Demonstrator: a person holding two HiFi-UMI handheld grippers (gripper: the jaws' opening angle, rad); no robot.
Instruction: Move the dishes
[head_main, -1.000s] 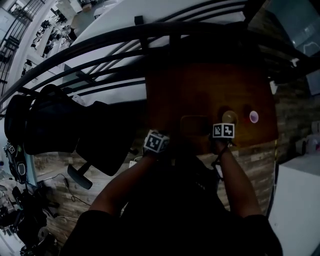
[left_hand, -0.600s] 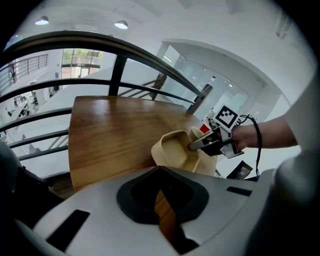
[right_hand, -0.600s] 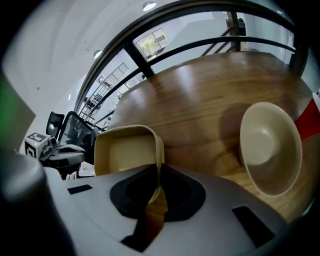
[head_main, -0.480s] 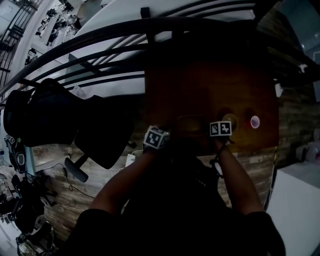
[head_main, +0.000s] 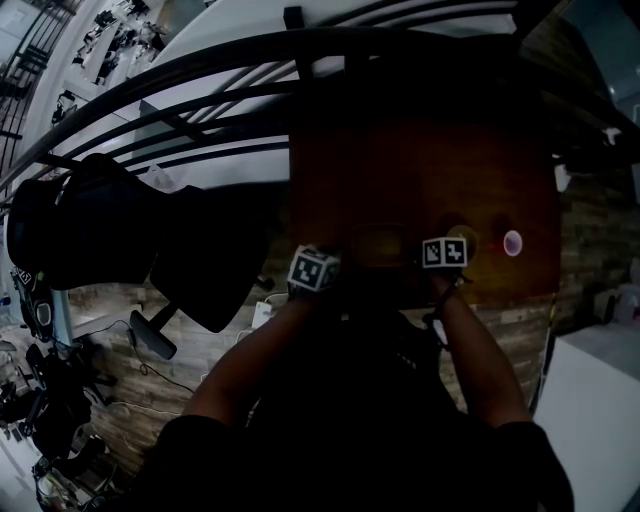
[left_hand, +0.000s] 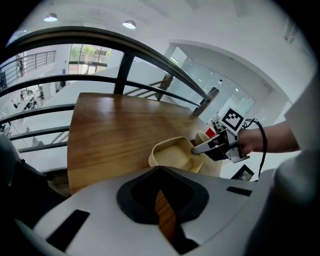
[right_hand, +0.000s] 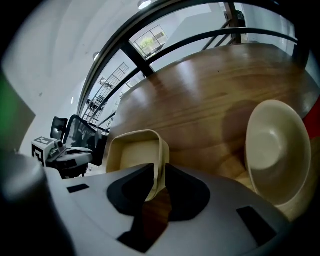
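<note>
Two hand-held grippers hovered over the near side of a bare wooden table. The right gripper straddled one wall of a cream square dish. Its jaws had just been opening and stood apart, the wall loose between them and the dish resting on the wood. The left gripper hung short of the dish, its jaws slightly apart with nothing between them.

This looked like the set-down of the square dish. The next move seemingly called for lifting the right jaws straight off the wall without dragging it.

A cream round bowl sat just beside the dish on the right, with a small cup farther right. The dish lay near the table's near edge. Open tabletop stretched beyond it toward a dark railing.
</note>
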